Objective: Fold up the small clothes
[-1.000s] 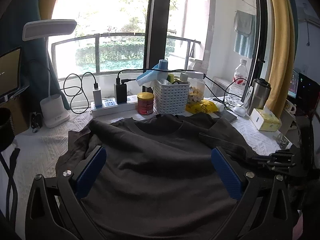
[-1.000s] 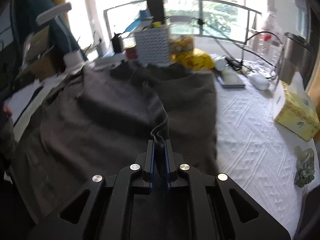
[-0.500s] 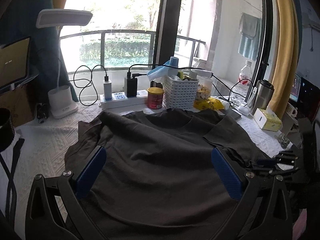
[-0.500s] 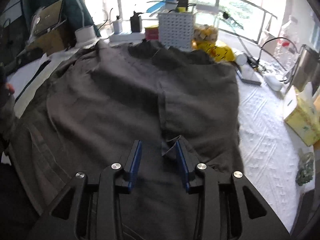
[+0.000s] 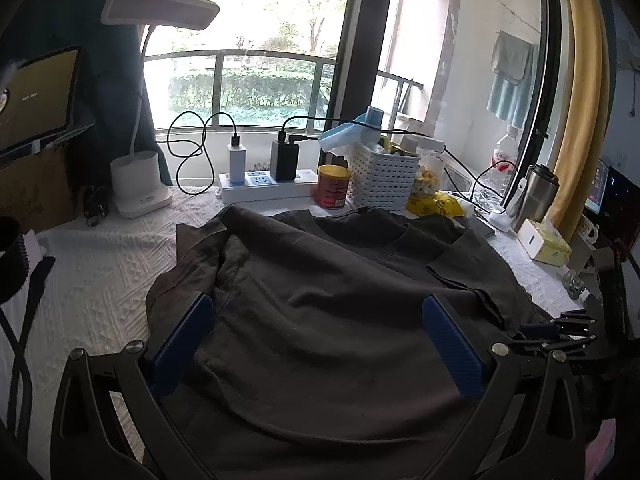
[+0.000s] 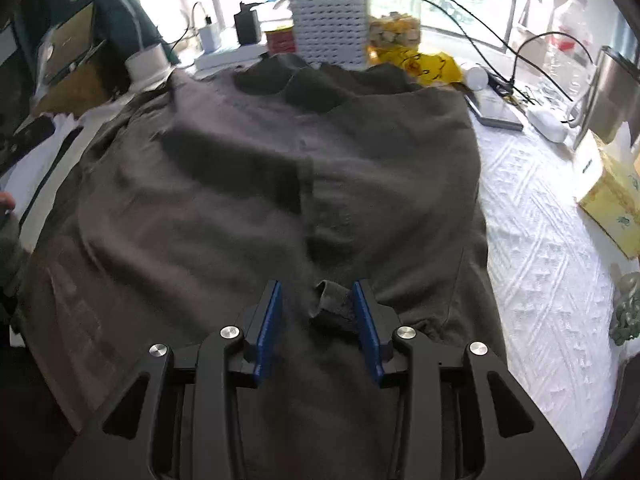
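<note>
A dark grey T-shirt [image 5: 332, 300] lies spread on the white textured table cover [image 5: 92, 272], collar toward the window, its right sleeve folded in over the body. My left gripper [image 5: 320, 320] hovers wide open over the shirt's middle, nothing between its blue pads. In the right wrist view the same T-shirt [image 6: 240, 184] fills the table. My right gripper [image 6: 318, 300] is over the near hem with its jaws opening. A small raised fold of cloth [image 6: 332, 300] stands between them, leaning on the right pad, not pinched. The right gripper's black frame [image 5: 560, 332] shows at the left view's right edge.
Along the window stand a white lamp [image 5: 138, 188], a power strip [image 5: 264, 188] with chargers, a red can [image 5: 332, 186], a white basket [image 5: 382, 180], a yellow bag [image 5: 434, 204], a steel tumbler [image 5: 534, 196] and a tissue box [image 6: 612, 196]. A tablet [image 5: 36, 96] stands far left.
My right gripper went from shut on a pinch of shirt cloth to open, and the cloth dropped back onto the shirt. The left gripper drew back a little, staying open.
</note>
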Motion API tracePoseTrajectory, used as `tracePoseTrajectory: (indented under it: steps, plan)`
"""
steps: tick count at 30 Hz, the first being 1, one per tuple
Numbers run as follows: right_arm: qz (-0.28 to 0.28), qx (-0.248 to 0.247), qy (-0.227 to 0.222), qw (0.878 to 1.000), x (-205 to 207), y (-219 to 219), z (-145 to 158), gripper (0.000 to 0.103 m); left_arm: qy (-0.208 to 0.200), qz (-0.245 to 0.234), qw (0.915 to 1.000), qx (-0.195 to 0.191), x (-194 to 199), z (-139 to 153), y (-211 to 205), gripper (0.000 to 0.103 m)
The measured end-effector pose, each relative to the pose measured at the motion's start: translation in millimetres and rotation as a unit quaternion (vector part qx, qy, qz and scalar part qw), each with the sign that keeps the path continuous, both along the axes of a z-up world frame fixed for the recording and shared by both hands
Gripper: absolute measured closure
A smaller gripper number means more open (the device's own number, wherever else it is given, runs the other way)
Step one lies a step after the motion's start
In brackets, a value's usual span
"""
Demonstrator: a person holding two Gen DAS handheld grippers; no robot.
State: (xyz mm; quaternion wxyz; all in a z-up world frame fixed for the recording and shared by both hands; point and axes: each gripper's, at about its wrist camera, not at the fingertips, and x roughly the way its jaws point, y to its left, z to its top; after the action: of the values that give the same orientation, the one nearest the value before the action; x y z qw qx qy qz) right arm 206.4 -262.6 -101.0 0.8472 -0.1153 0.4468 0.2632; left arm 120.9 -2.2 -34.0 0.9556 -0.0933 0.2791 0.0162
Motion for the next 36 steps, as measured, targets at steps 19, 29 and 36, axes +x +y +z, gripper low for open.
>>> tracePoseTrajectory:
  steps: [19,29,36]
  plan:
    - [-0.041,0.023,-0.056,0.997,0,27,29,0.064,0.005,0.018,0.9998,0.001,2,1,55,0.0]
    - [-0.06,0.043,-0.065,0.995,17,44,33,0.064,0.036,0.019,0.9991,0.005,30,-10,99,0.008]
    - [-0.071,0.043,-0.063,0.995,29,46,30,0.064,0.073,-0.009,0.9973,-0.003,66,-31,115,0.024]
